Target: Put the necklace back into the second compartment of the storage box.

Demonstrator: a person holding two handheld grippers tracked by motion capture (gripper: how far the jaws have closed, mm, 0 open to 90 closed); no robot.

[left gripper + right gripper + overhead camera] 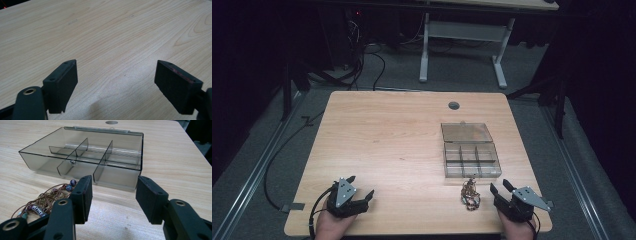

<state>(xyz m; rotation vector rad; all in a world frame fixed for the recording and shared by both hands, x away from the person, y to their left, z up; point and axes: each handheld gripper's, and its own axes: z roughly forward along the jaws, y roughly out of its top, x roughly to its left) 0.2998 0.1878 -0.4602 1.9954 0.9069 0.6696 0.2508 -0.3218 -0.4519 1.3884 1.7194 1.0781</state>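
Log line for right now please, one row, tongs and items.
left tongs: open, empty | right tongs: open, empty | beaded cord bundle: on table, untouched | compartment box: lid open, looks empty

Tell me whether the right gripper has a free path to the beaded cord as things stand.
Probably yes. The right gripper rests open on the table, and the beaded cord lies loose just beside it, toward the person's left. Nothing stands between them; the open compartment box sits farther back, out of the way.

Beaded cord (470, 195) before clear box (472, 160)
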